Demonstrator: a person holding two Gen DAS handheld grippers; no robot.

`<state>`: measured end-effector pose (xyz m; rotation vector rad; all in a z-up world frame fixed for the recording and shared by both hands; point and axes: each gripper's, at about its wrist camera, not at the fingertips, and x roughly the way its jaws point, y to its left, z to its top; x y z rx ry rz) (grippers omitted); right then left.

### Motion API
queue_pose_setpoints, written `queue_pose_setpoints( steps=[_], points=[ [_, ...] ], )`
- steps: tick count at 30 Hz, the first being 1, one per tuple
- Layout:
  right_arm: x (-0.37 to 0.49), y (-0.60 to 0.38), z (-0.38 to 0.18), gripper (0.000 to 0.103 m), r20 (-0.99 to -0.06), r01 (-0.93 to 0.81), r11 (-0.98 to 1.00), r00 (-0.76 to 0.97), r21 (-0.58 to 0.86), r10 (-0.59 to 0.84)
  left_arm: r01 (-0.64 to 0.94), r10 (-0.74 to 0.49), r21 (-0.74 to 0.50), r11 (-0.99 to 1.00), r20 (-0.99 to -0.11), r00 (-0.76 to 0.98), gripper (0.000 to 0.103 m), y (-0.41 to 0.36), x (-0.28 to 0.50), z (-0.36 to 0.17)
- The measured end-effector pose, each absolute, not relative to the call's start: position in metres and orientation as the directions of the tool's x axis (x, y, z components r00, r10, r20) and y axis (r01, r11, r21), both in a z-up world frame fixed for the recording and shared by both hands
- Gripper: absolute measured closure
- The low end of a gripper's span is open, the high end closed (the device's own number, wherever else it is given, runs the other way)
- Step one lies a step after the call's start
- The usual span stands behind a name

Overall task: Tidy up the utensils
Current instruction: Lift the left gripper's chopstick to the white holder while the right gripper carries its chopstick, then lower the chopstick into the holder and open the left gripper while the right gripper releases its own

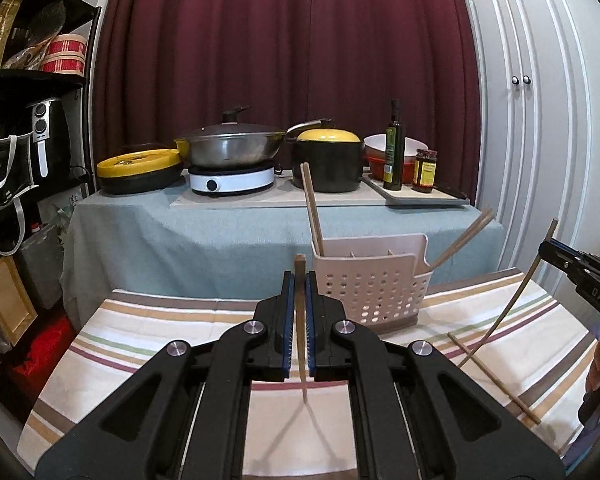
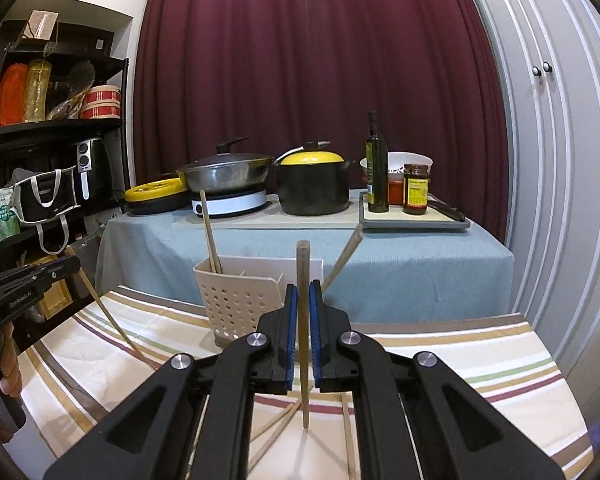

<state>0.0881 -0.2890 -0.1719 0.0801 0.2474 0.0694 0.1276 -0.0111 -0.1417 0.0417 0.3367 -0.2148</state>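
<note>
My left gripper (image 1: 299,280) is shut on a wooden chopstick (image 1: 302,372) held upright, its tip down at the striped tablecloth (image 1: 140,344). The white perforated utensil basket (image 1: 374,288) stands just ahead to the right, with one chopstick (image 1: 314,212) in its left end and two leaning out on the right (image 1: 466,240). My right gripper (image 2: 303,292) is shut on another upright chopstick (image 2: 303,264); the basket (image 2: 240,296) is ahead to its left. Loose chopsticks (image 2: 276,428) lie on the cloth under it. Each gripper shows in the other's view, the right gripper (image 1: 556,250) and the left gripper (image 2: 60,268).
Behind stands a blue-covered table (image 1: 204,236) with a lidded wok (image 1: 232,148) on an induction cooker, a black pot with a yellow lid (image 1: 328,160), an oil bottle (image 1: 394,148) and jars. A dark shelf (image 1: 20,128) fills the left, white cabinet doors (image 1: 532,120) the right.
</note>
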Motion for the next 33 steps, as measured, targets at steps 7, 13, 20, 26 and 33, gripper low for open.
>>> queue_pose_setpoints(
  steps=[7, 13, 20, 26, 33],
  points=[
    [0.099, -0.289, -0.143, 0.096, -0.186, -0.094, 0.991, 0.976, 0.094, 0.11, 0.249, -0.244, -0.019, 0.968, -0.287, 0.926, 0.097, -0.015, 0.138, -0.109],
    [0.117, -0.287, -0.108, 0.096, -0.106, -0.115, 0.991, 0.987, 0.064, 0.121, 0.281, -0.277, -0.004, 0.96, -0.188, 0.942, 0.097, -0.027, 0.157, -0.062],
    [0.146, -0.291, -0.077, 0.096, -0.04, -0.138, 0.988, 0.989, 0.069, 0.141, 0.31, -0.308, 0.001, 0.951, -0.102, 0.946, 0.097, -0.046, 0.19, -0.019],
    [0.176, -0.292, -0.072, 0.096, -0.033, -0.133, 0.989, 0.99, 0.065, 0.135, 0.311, -0.31, 0.008, 0.95, -0.058, 0.949, 0.097, -0.063, 0.22, -0.005],
    [0.213, -0.294, -0.104, 0.096, -0.11, -0.133, 0.986, 0.983, 0.102, 0.144, 0.289, -0.286, 0.004, 0.957, -0.13, 0.949, 0.097, -0.077, 0.259, -0.044]
  ],
)
